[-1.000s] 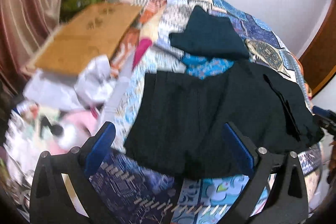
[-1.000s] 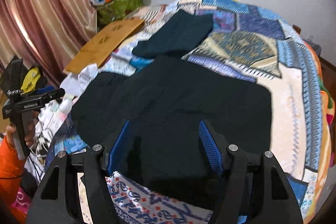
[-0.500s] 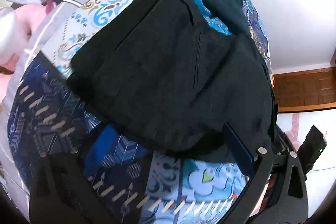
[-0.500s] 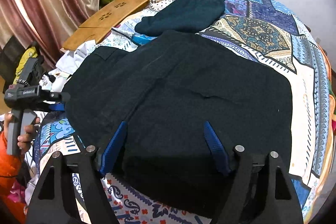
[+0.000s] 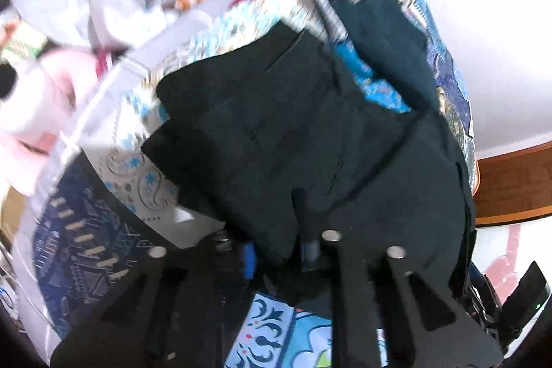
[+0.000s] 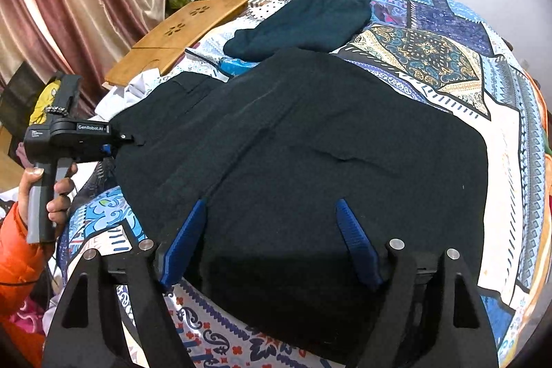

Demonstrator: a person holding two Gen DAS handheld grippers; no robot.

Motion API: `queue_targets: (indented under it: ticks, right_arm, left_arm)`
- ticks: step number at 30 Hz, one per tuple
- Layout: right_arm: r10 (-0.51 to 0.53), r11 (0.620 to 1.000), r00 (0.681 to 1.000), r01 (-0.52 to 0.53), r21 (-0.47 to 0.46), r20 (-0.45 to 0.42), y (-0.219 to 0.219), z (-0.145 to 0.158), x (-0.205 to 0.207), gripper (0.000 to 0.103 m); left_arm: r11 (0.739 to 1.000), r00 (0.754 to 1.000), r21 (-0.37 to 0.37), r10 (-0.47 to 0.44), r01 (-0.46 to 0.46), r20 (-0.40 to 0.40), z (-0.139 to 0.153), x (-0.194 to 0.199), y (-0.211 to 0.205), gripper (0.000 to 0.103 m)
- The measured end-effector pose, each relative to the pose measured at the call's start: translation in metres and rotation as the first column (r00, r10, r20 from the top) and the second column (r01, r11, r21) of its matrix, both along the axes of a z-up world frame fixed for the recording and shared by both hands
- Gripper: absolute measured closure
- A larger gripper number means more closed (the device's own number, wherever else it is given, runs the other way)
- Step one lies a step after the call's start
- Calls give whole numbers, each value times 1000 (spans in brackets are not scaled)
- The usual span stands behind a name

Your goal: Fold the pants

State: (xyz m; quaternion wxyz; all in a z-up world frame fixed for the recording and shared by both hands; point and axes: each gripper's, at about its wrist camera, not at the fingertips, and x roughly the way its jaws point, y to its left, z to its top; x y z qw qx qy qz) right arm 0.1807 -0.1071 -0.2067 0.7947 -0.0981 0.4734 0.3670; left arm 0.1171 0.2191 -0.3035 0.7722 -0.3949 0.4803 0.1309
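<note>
Left tongs [image 5: 276,250] just snapped from wide to clamped on pants [image 6: 310,161] near-left edge, right tongs [image 6: 272,240] wide over near hem, fold lift likely next

Two dark garments [image 6: 310,154] [image 6: 303,19], one wooden board [image 6: 183,33], one patchwork quilt [image 6: 448,57], two tools [image 6: 272,240] [image 6: 114,140].

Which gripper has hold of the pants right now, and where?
The left gripper pinches the pants at their near edge; the right gripper stands open over them, holding nothing.
</note>
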Motion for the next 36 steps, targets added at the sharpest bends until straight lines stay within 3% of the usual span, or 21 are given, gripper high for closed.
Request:
queue_targets:
  ticks: [5,9,10,12,13,19,24,27,31,32,33,35,36]
  right_arm:
    - [-60,997,997,58,49,49,-19,13,-1,27]
    - [-149,984,988,144,106,46,-53,24,4,27]
    - [-171,980,984,166,113,44,-64,26,5,27]
    - [-214,972,976,208,109,45,-84,25,5,27]
    - [-239,967,970,233,99,44,-94,24,5,27]
    - [-307,951,951,306,54,18,-139,9,-4,27]
    - [-339,938,941,337,87,12,-163,12,-11,27]
    - [-359,929,933,354,107,22,-174,18,-17,27]
    - [-392,913,920,387,130,17,-192,20,-26,27]
    - [-404,907,915,399,134,15,-196,20,-29,27]
    - [-413,903,911,408,138,10,-200,20,-32,27]
    - [-424,897,906,419,139,2,-205,18,-32,27]
    - [-429,895,903,425,138,-1,-206,17,-33,27]
  left_arm:
    - [980,985,187,-94,66,144,76,6,-18,89]
    - [924,953,365,-208,118,219,139,22,-52,89]
    - [901,937,413,-249,131,246,159,27,-67,89]
    - [883,911,449,-292,139,292,182,36,-83,89]
    - [869,884,469,-335,156,325,199,42,-99,89]
    - [813,771,513,-504,274,388,244,82,-175,89]
    - [729,663,522,-658,443,356,234,107,-252,89]
    - [685,636,485,-713,544,295,206,124,-288,89]
    - [601,589,344,-794,721,152,143,144,-333,88]
    - [574,569,320,-813,753,119,131,143,-345,88]
    - [526,533,308,-843,793,69,118,140,-356,86]
    - [452,481,332,-877,828,-4,107,129,-371,81]
    - [418,463,364,-885,832,-42,109,127,-378,73]
